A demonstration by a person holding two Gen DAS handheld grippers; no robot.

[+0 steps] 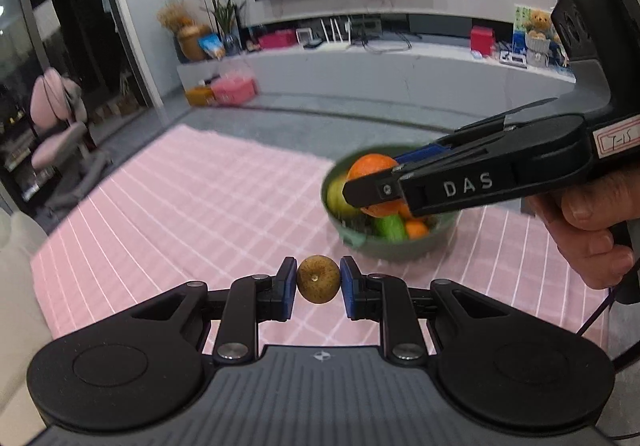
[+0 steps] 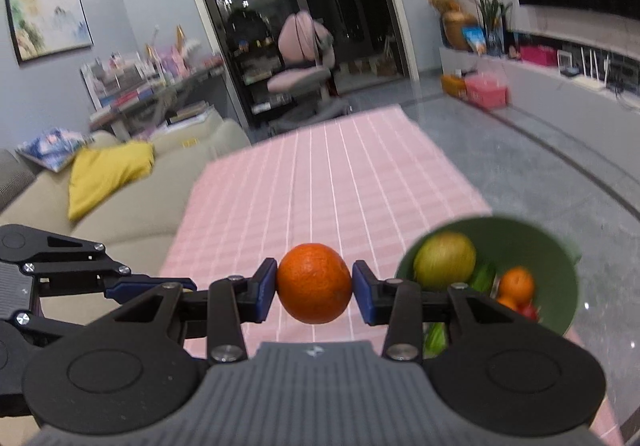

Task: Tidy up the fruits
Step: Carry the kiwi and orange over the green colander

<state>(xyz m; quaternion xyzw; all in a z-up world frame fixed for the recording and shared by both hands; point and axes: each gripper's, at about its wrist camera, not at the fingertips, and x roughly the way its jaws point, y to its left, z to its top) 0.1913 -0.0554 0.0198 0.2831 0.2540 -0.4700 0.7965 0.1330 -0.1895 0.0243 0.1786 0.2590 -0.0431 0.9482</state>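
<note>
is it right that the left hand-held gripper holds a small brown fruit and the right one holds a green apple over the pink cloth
Not quite. The right hand-held gripper holds an orange, not a green apple, as the right wrist view shows. The left hand-held gripper does hold the small brown fruit over the pink cloth.

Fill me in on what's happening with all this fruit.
A person is sorting fruit with two handheld grippers. The left gripper is shut on a small brown fruit above the pink checked cloth. The right gripper holds an orange beside the green bowl, which contains more fruit.
</note>
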